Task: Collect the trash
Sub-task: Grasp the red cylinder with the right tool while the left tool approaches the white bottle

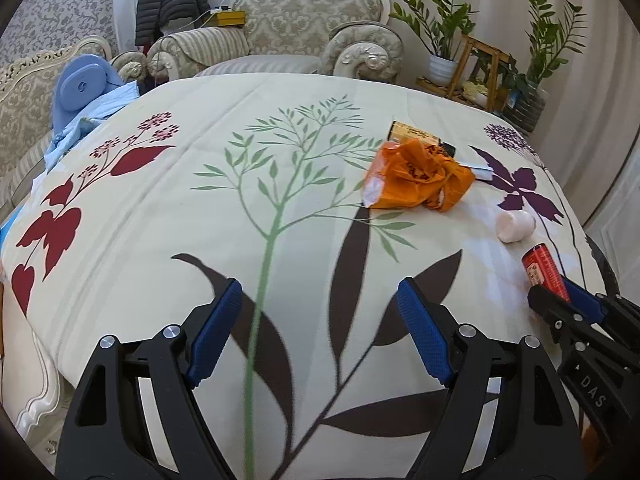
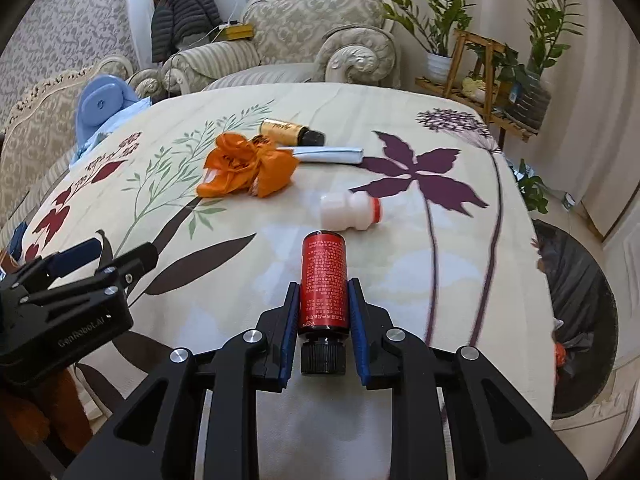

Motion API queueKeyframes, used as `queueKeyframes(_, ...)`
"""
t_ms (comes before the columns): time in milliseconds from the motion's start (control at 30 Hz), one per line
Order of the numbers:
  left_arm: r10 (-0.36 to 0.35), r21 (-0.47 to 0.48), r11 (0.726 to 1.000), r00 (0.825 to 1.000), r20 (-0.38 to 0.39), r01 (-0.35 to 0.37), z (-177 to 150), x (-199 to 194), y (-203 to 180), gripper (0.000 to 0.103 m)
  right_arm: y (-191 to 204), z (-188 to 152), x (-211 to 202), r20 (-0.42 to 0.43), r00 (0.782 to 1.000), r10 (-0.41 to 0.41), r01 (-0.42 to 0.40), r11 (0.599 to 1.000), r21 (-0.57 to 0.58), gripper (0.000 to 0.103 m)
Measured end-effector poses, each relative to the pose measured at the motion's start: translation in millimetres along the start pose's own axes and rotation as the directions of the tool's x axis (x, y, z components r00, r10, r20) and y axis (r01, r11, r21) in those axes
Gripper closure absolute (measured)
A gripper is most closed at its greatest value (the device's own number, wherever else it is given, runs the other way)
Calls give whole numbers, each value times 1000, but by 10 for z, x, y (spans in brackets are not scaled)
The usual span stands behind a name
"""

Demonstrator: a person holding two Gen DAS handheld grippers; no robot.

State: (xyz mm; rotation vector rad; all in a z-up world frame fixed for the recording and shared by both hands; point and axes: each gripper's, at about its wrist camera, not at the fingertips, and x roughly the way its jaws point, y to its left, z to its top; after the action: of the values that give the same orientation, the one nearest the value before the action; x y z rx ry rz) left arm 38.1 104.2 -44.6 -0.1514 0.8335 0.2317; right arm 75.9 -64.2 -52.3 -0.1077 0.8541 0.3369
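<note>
Red-labelled bottle (image 2: 323, 284) is being held between the blue pads of the right gripper (image 2: 323, 304), black cap nearest the camera, just above the floral tablecloth (image 2: 400, 272). Beyond it, a white bottle (image 2: 351, 211) is lying on its side, with an orange bag (image 2: 250, 170) crumpled farther left. What may be a bin (image 2: 576, 280) is showing dimly at right. The left gripper (image 1: 319, 324) is being kept wide apart, gripping nothing.

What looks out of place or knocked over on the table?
The white bottle lies on its side, as does the gold bottle behind the crumpled orange bag. No spill shows. The right gripper clamps the red bottle; the left gripper is open.
</note>
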Motion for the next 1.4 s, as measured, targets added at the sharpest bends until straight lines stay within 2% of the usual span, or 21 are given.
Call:
queueKeyframes(333, -73, 64, 995, 997, 1, 73, 50, 16, -461, 25, -494, 82, -213, 61, 995, -74, 68, 993, 95, 78)
queueKeyframes(767, -159, 123, 980, 987, 1, 158, 219, 144, -1091, 24, -1066, 47, -267, 67, 986, -150, 134, 972, 194, 78)
queueKeyframes(1067, -165, 146, 976, 986, -8, 165, 348, 310, -1360, 24, -1291, 48, -214, 62, 986, -152, 134, 964, 228, 78)
queueKeyframes(1267, -161, 121, 979, 986, -49, 166, 427, 449, -1373, 24, -1347, 59, -165, 55, 988, -144, 127, 964, 234, 78)
queueKeyframes(1367, -165, 118, 978, 984, -66, 172, 425, 485, -1367, 32, -1355, 62, -157, 55, 988, -142, 125, 964, 236, 78)
queueKeyframes(1400, -168, 118, 977, 983, -72, 176, 418, 493, -1367, 40, -1350, 60, -165, 55, 988, -144, 127, 964, 235, 78)
